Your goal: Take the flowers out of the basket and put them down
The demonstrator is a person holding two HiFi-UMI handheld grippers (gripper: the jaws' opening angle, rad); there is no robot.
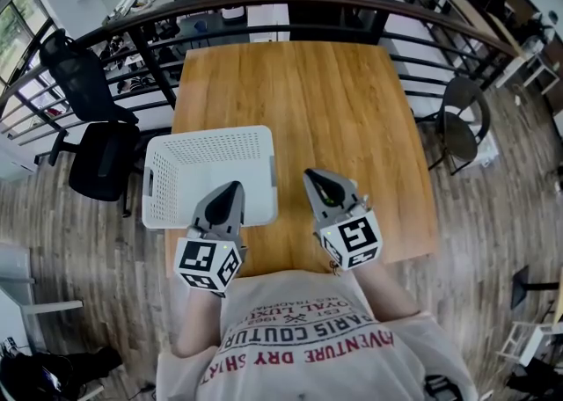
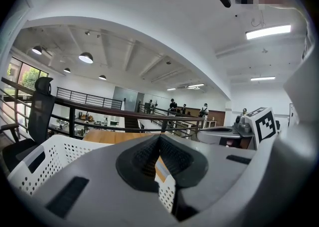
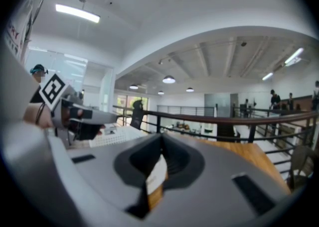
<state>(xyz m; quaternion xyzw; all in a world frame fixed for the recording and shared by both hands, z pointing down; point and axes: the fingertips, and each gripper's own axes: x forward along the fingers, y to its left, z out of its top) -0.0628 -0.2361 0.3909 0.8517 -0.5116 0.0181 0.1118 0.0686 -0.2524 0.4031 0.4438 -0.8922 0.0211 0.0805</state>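
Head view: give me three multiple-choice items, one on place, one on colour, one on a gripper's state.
1. Where on the table does the basket stand?
A. far right corner
B. left side, near the person
C. centre of the far edge
2. What colour is the basket?
A. white
B. blue
C. black
3. How do the jaws of the right gripper stand?
A. wide apart
B. closed on a flower
C. together, nothing between them
Answers: 1 B, it sits at the table's left, by the left gripper; 2 A, its perforated walls are white; 3 C, the right gripper view shows the jaws meeting, with nothing held.
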